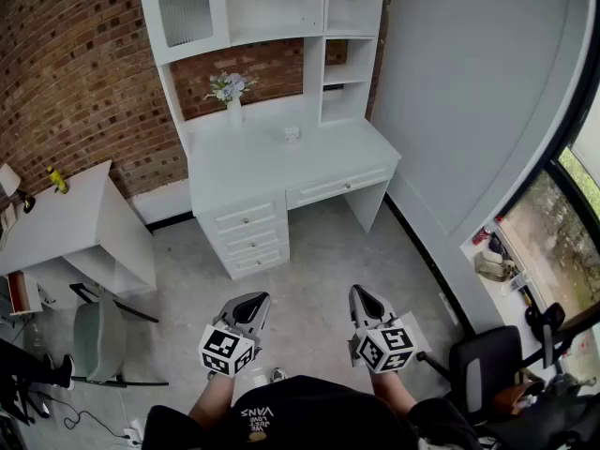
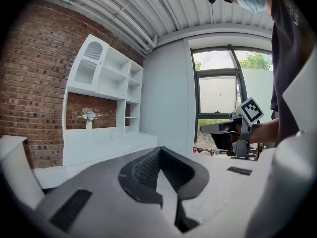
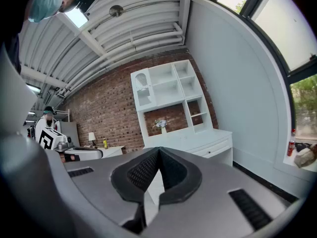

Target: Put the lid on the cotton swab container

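Observation:
A small white object, too small to tell container from lid, stands on the white desk across the room; in the left gripper view it is a tiny speck. Both grippers are held low and close to my body, far from the desk. My left gripper is shut, its ribbed pads meeting with nothing between them. Beside it, my right gripper is also shut and empty. Each gripper view shows the other gripper off to its side.
The desk has a drawer stack and a shelf hutch against a brick wall, with a vase of flowers. A second white table and a grey chair stand left. A black office chair and a cluttered window ledge are right.

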The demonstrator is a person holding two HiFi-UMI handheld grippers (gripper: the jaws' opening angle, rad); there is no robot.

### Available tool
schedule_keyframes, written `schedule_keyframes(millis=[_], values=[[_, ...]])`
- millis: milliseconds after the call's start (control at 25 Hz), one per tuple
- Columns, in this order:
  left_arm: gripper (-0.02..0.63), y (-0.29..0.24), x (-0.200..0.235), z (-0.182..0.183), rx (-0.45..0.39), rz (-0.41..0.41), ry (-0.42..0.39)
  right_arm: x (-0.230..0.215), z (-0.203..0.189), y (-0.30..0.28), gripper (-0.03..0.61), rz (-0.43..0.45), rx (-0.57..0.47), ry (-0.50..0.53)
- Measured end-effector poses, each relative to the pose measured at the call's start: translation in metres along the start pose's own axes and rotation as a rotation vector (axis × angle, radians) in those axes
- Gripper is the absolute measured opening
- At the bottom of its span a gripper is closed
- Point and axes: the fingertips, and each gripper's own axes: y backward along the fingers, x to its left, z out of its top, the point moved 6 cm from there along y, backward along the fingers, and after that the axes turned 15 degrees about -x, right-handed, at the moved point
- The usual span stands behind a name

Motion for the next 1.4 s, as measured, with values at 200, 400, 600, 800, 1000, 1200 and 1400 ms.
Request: schedule_keyframes(millis=[200, 400, 600, 800, 1000, 1200, 1400], values=[[0.005, -0.001, 0.021, 0.000, -0.007, -0.004, 0.004, 0.012, -0.005, -0.016, -0.002, 0.006, 0.001, 0.007], [0.005, -0.001, 0.041, -0.002, -0.005, -0.029, 0.019, 0.022, -0.012, -0.029, -0.002, -0.014, 0.004, 0.011], [0.005, 0.001, 0.065, -0.005, -0.008, -0.055, 0.029, 0.035, -0.016, -0.044, -0.002, -0.008, -0.012, 0.017], [0.009, 0.000, 0.084, -0.005, -0.022, -0.103, 0.061, 0.047, -0.021, -0.057, -0.002, -0.028, -0.013, 0.042], [0.012, 0.000, 0.102, -0.010, -0.023, -0.100, 0.092, 0.050, -0.027, -0.071, 0.058, -0.028, 0.001, 0.033], [0.091, -0.021, 0.111, -0.020, -0.013, -0.091, 0.131, 0.030, -0.032, -0.092, 0.132, -0.027, 0.024, 0.038], [0.148, -0.058, 0.125, -0.024, -0.008, -0.063, 0.135, 0.000, -0.033, -0.128, 0.210, 0.006, 0.038, 0.037]])
